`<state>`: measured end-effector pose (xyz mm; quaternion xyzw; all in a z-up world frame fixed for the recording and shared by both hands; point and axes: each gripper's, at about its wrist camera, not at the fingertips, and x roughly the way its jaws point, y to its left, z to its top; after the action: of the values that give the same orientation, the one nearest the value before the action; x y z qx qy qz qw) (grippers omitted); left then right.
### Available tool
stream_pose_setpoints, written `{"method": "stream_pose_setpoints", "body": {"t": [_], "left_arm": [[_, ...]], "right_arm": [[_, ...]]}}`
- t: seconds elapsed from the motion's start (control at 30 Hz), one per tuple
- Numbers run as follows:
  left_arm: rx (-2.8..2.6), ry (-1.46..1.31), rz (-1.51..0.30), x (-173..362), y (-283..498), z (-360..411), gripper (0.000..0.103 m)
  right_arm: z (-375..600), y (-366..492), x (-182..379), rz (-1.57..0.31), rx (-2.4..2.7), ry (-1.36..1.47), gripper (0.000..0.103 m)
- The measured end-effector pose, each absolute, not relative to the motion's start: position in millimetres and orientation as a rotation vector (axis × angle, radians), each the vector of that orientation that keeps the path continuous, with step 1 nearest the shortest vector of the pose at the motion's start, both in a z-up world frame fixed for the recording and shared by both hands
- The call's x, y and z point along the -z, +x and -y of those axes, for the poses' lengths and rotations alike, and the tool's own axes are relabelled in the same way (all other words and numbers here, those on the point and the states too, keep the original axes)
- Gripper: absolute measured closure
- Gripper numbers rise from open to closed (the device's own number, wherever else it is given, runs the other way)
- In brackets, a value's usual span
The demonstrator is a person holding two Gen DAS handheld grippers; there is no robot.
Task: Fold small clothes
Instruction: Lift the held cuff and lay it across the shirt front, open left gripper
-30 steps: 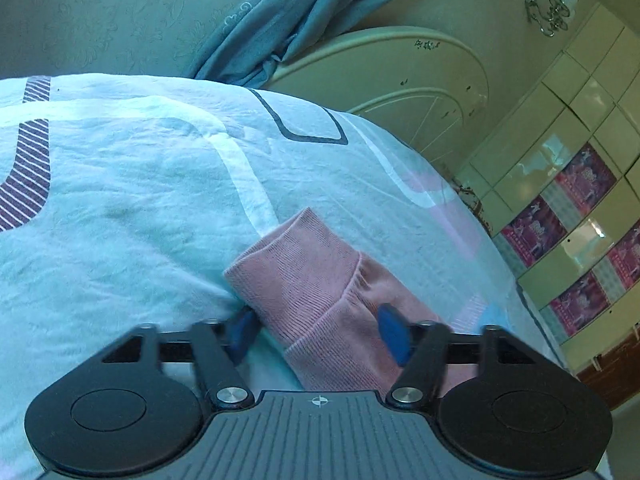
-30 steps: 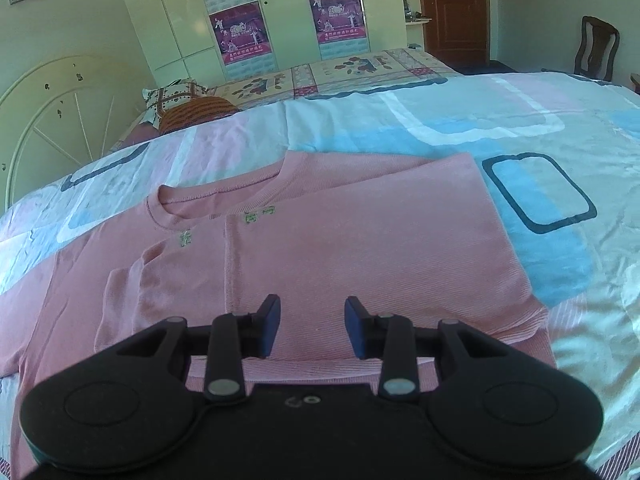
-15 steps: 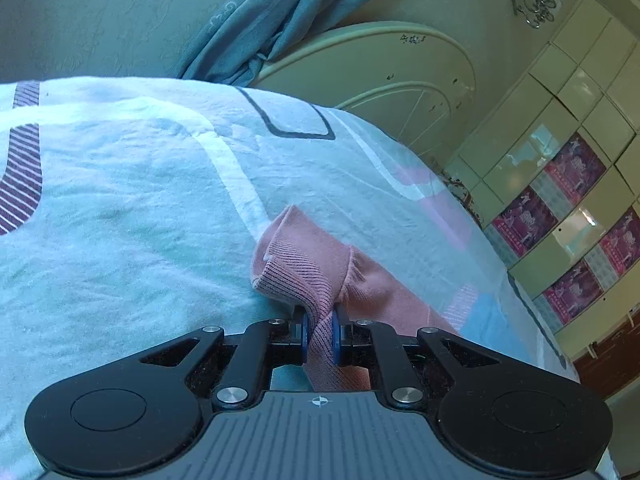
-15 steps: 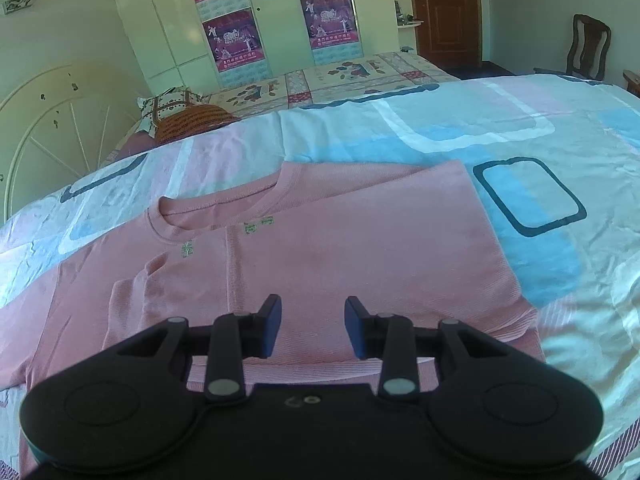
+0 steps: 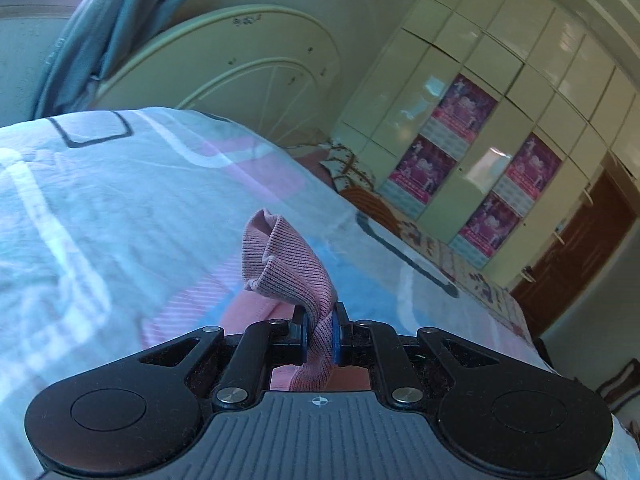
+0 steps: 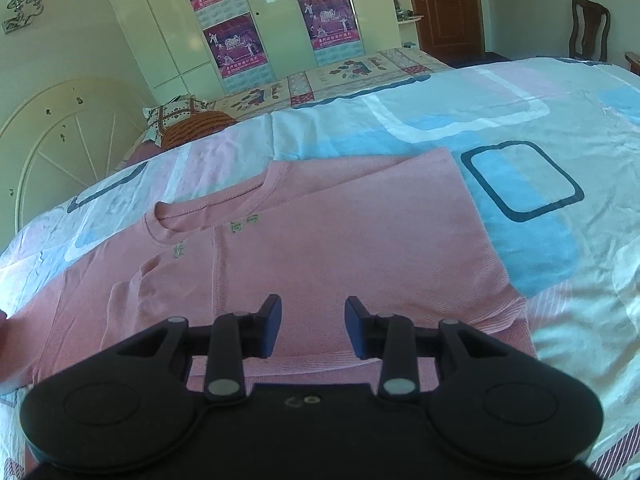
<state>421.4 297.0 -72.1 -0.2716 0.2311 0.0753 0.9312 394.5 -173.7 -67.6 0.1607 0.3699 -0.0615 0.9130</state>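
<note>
Pink sweater (image 6: 344, 248): 1 item, flat on the bed (image 6: 520, 128), centre of the right wrist frame, neckline toward upper left.
Sleeve cuff (image 5: 280, 264): ribbed, raised off the bedcover, centre of the left wrist frame.
Left claw (image 5: 319, 332): closed tight, pinching the cuff.
Right claw (image 6: 313, 326): partly parted, nothing between its pads, above the sweater's lower body.
Wardrobe (image 6: 256, 20): 4 posters, frame top.
</note>
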Motion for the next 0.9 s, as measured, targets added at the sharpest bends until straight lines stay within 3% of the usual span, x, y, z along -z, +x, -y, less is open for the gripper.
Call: {"method": "stream_pose_setpoints", "body": {"t": [0.4, 0.77, 0.8, 0.83, 0.87, 0.9], "left_arm": [[0.177, -0.401, -0.616, 68, 461, -86, 0.093], [0.353, -0.22, -0.766, 86, 464, 58, 0.093], [0.356, -0.184, -0.799, 91, 467, 68, 0.088], [0.37, -0.132, -0.828, 96, 467, 79, 0.063], [0.405, -0.108, -0.814, 96, 461, 86, 0.05], [0.423, -0.096, -0.788, 93, 453, 87, 0.028]], "right_arm": [[204, 398, 73, -0.747, 0.063, 0.363, 0.067], [230, 397, 77, -0.755, 0.041, 0.427, 0.066], [230, 398, 78, -0.761, 0.031, 0.437, 0.063], [229, 398, 78, -0.766, 0.024, 0.444, 0.059], [228, 399, 79, -0.767, 0.017, 0.447, 0.047], [225, 400, 78, -0.765, 0.009, 0.447, 0.037]]}}
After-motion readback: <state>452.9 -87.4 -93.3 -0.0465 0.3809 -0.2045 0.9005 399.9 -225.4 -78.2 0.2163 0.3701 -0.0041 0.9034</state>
